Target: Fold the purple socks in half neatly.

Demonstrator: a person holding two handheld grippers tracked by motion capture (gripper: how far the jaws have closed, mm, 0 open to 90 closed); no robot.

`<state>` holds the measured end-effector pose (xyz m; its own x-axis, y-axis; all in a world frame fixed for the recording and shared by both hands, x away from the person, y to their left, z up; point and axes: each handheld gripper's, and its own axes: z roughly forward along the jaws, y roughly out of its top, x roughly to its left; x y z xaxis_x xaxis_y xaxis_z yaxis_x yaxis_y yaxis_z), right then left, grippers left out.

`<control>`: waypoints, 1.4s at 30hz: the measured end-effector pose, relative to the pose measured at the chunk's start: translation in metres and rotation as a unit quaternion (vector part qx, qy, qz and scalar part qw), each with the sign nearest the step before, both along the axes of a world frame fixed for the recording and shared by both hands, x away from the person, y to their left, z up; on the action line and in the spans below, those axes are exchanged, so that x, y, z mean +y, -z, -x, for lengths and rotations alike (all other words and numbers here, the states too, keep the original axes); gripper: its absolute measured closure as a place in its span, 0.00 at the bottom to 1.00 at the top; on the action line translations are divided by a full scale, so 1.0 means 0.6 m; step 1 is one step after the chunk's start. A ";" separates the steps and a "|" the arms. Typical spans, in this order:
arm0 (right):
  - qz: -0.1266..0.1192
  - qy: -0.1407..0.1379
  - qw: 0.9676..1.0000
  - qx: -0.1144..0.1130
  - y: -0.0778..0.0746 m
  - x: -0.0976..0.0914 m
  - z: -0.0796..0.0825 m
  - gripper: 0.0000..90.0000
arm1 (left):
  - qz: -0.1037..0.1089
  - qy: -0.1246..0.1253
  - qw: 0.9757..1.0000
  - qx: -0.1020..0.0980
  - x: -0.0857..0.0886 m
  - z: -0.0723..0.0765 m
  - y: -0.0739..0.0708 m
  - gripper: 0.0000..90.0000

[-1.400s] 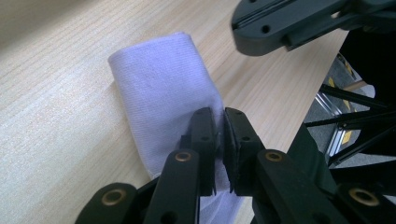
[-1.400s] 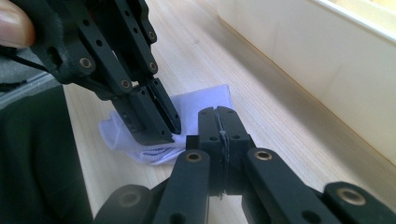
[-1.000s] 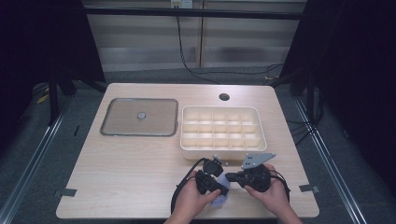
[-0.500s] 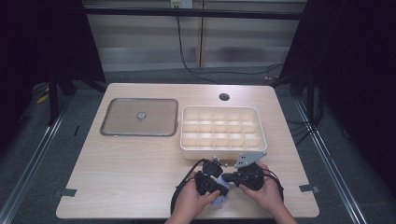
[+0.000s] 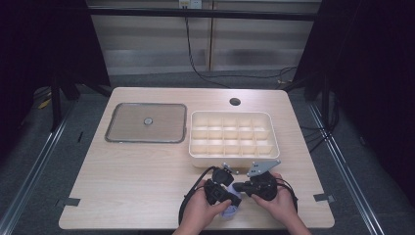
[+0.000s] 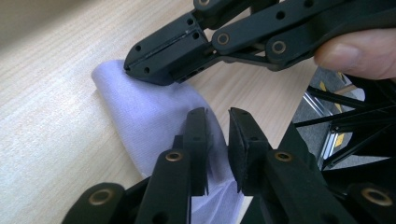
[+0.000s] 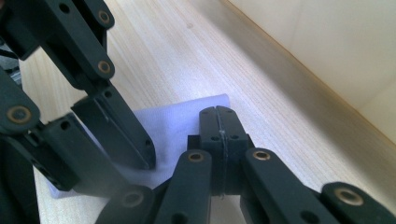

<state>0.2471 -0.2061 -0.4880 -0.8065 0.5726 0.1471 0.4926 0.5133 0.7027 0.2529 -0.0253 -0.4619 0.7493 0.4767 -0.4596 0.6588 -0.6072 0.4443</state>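
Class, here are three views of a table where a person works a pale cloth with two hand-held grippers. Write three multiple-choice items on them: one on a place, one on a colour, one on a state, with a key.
1. Where does the lid with the small knob lie?
A. left of the divided tray
B. inside the tray
C. under the cloth

2. What colour is the cloth?
A. dark red
B. pale lilac
C. green

3. How do the right gripper's jaws stand?
A. wide apart
B. pressed together
C. clamped on the tray wall

Key: 1 A, the high view shows the lid flat on the table beside the tray's left wall. 2 B, the left gripper view shows pale lilac fabric on the wood. 3 B, the right gripper view shows the two jaws meeting along a thin seam, over the cloth.
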 end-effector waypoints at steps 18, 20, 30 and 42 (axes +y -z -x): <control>0.000 -0.002 1.000 0.001 0.000 0.001 0.002 1.00 | 0.003 -0.016 1.000 -0.013 0.028 -0.014 -0.032 0.86; 0.000 -0.002 1.000 0.000 0.000 0.001 0.002 1.00 | -0.001 -0.015 1.000 -0.012 0.028 -0.014 -0.030 0.86; 0.005 -0.002 1.000 -0.003 0.000 0.003 0.002 1.00 | -0.020 -0.009 1.000 -0.008 0.022 -0.007 -0.006 0.93; 0.003 -0.003 1.000 -0.003 0.001 0.000 0.002 1.00 | -0.019 -0.001 1.000 -0.019 0.017 0.008 -0.003 0.97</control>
<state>0.2458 -0.2058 -0.4885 -0.8106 0.5690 0.1386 0.4853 0.5202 0.7028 0.2479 -0.0152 -0.4603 0.7646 0.4950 -0.4127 0.6434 -0.6232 0.4445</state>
